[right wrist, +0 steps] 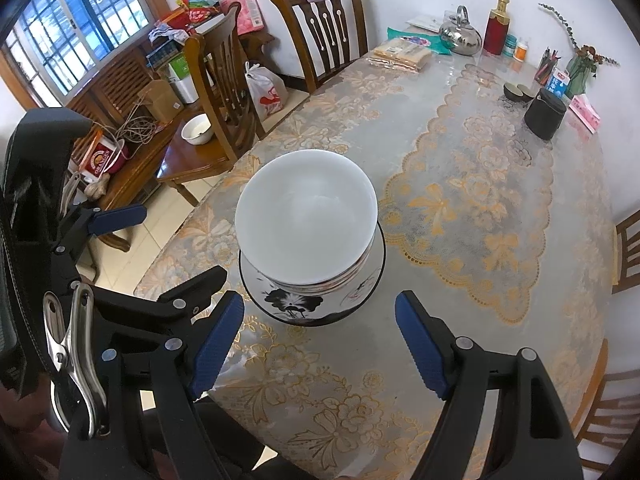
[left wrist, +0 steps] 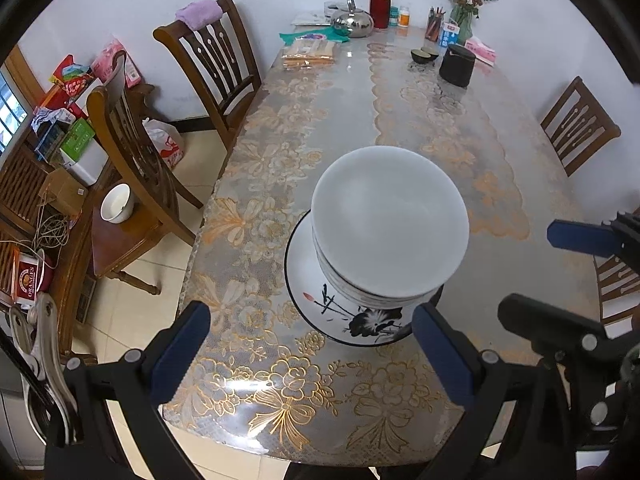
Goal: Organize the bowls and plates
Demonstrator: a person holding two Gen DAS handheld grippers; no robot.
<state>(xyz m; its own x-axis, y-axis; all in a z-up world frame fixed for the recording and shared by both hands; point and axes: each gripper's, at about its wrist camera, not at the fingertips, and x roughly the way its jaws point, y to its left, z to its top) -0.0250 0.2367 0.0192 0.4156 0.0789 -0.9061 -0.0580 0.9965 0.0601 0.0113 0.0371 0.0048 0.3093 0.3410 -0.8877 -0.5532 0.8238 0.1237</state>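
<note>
Bowls (left wrist: 390,232) are sitting nested on the painted plate (left wrist: 320,304) near the table (left wrist: 500,184) edge, dead ahead of both grippers. We are holding the left gripper (left wrist: 312,356) and right gripper (right wrist: 320,344) spread and empty, neither clearly nearer.

left gripper (left wrist: 312,348): black plastic arms, silver round screws, ribbed blue pads on the fingers (left wrist: 180,350). right gripper (right wrist: 320,344): same black frame, blue pads, grey screws. steel spring clamp (right wrist: 78,356) at 8 o'clock of each view.
</note>
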